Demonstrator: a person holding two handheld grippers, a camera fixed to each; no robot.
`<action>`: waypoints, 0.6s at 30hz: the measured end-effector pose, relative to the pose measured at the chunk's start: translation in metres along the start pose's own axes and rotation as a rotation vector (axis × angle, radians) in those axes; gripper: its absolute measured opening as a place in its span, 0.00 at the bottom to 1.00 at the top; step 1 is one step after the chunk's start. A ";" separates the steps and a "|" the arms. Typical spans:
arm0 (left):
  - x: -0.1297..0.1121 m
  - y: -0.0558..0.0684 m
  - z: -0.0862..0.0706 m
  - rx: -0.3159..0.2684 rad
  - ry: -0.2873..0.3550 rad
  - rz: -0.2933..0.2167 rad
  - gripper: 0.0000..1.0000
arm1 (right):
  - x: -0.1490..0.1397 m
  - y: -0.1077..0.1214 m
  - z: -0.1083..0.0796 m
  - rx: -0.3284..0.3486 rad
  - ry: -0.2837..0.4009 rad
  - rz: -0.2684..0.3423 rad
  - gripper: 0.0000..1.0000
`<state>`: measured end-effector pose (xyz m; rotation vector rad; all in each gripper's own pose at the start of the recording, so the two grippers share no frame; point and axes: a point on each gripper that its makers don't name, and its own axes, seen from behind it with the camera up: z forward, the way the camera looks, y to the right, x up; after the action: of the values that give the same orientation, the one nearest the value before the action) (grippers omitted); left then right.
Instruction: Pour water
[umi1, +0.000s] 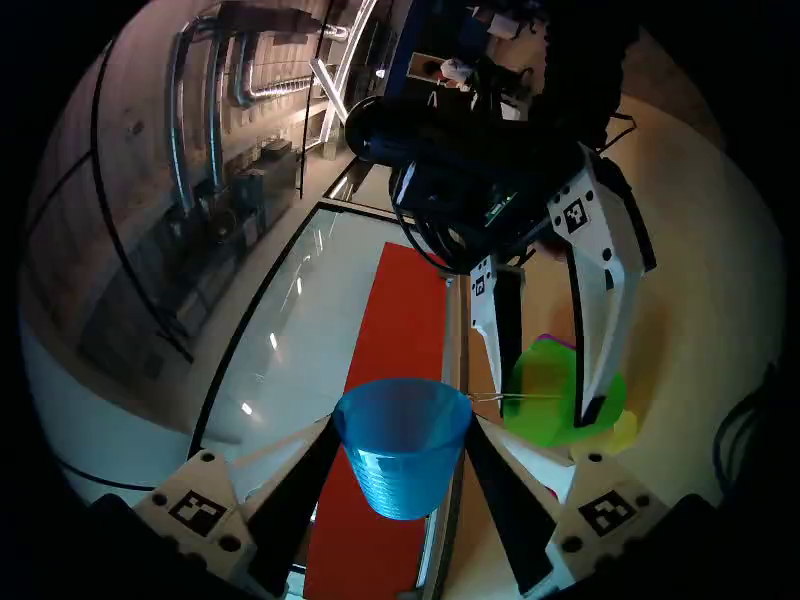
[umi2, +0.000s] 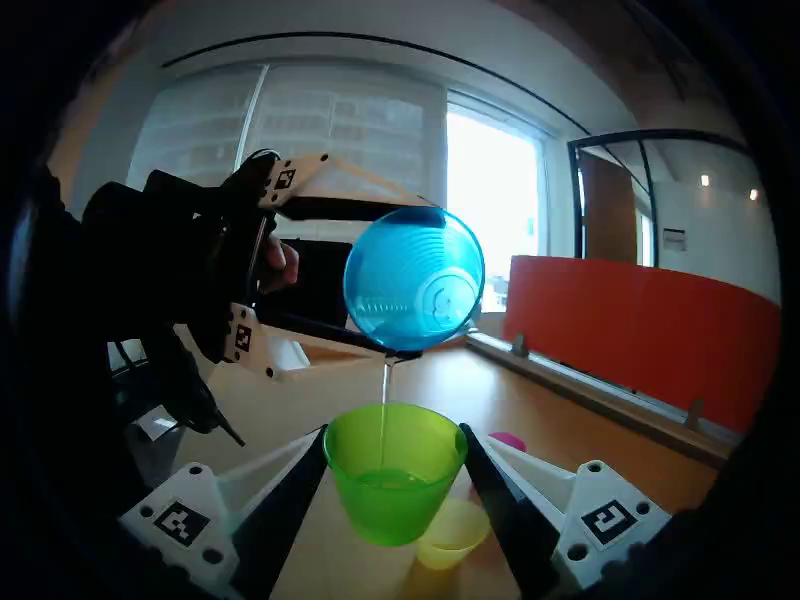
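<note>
A translucent blue cup (umi1: 403, 455) sits between the fingers of my left gripper (umi1: 400, 470), which is shut on it. In the right gripper view that blue cup (umi2: 414, 278) is tipped on its side, mouth toward the camera, and a thin stream of water (umi2: 384, 410) falls from its rim. The stream lands in a green cup (umi2: 394, 482) held upright by my right gripper (umi2: 395, 490), shut on it. In the left gripper view the green cup (umi1: 545, 395) hangs just right of the blue one, between the right gripper's white fingers (umi1: 600, 300).
A wooden table (umi2: 560, 415) lies below, bordered by a red partition (umi2: 650, 320). A yellow cup (umi2: 452, 533) and a pink cup (umi2: 508, 440) stand on the table under the green cup. A gloved hand (umi2: 180, 270) holds the left gripper. Bright windows (umi2: 490, 190) lie behind.
</note>
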<state>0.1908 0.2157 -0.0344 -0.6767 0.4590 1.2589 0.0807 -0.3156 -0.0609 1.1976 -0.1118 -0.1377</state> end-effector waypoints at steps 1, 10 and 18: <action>0.000 0.000 0.000 0.000 0.000 0.001 0.86 | 0.000 0.000 0.000 0.000 0.000 0.000 0.95; -0.001 0.002 0.003 0.000 0.000 0.015 0.86 | 0.001 0.000 0.000 -0.002 0.002 -0.001 0.95; -0.001 0.001 0.004 0.004 0.003 0.024 0.86 | 0.000 0.001 0.001 -0.005 0.004 0.002 0.95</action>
<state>0.1890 0.2178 -0.0308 -0.6716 0.4731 1.2794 0.0809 -0.3160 -0.0594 1.1929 -0.1085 -0.1338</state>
